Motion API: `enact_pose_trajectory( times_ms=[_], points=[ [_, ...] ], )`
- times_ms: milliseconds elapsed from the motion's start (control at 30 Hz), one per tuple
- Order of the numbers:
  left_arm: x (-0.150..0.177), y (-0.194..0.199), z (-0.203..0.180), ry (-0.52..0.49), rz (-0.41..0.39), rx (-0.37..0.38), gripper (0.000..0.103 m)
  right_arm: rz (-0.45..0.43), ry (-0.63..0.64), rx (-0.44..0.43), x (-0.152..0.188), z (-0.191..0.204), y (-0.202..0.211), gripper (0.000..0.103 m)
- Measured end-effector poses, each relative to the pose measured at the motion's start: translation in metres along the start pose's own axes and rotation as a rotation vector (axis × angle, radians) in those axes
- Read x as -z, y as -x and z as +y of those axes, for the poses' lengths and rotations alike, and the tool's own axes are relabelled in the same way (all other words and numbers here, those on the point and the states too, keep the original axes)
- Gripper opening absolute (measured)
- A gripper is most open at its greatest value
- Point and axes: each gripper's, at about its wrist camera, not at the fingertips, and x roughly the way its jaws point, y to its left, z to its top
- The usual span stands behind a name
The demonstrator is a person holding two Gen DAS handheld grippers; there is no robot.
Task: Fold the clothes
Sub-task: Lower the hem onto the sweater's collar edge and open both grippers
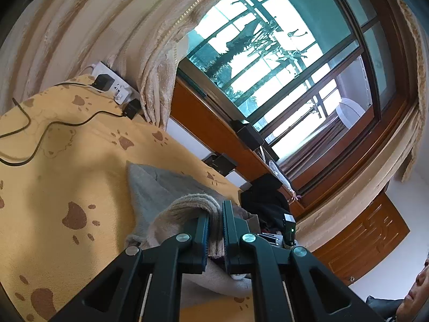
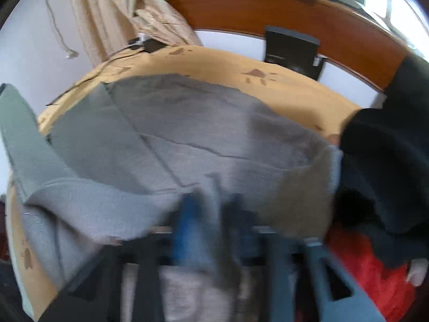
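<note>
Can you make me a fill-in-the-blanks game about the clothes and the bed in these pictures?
1. The left gripper is shut on a fold of ____ knitted cloth.
2. The yellow blanket is printed with brown ____ prints.
3. The big garment spread on the bed is ____ in colour.
4. Right of that garment, under the black clothes, lies something ____.

Missing words: beige; paw; grey; red
</note>
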Motion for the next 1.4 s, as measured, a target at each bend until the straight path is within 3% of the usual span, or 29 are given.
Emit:
enact_pose_trajectory(
  times_ms=[167, 300, 433, 600, 833, 1200, 1300, 1400],
  points=[
    [0.0, 0.001, -0.001, -0.003, 0.0, -0.002, 0.009, -0.03, 0.0, 0.019, 0.002, 0.011, 0.011, 0.007],
    [-0.005, -0.001, -0.006, -0.02, -0.001, -0.007, 0.009, -0.162, -0.019, 0.07, 0.0, 0.013, 0.053, 0.007],
    [-0.018, -0.011, -0.01, -0.03, -0.012, -0.014, 0.009, -0.307, -0.044, 0.179, -0.014, 0.002, 0.108, 0.007],
    [-0.043, -0.041, -0.005, -0.002, -0.026, -0.03, 0.009, -0.413, -0.119, 0.288, -0.033, -0.026, 0.144, 0.007],
    [-0.07, -0.118, 0.036, 0.075, 0.036, -0.126, 0.009, -0.342, -0.205, 0.363, -0.053, -0.073, 0.1, 0.007],
    [-0.056, -0.188, 0.112, 0.186, 0.175, -0.303, 0.01, -0.174, -0.267, 0.358, -0.043, -0.11, 0.012, 0.007],
    [-0.051, -0.196, 0.122, 0.2, 0.207, -0.346, 0.011, -0.126, -0.301, 0.327, -0.039, -0.117, 0.0, 0.016],
    [-0.05, -0.193, 0.121, 0.193, 0.208, -0.348, 0.012, -0.134, -0.323, 0.309, -0.035, -0.119, 0.004, 0.044]
  ],
)
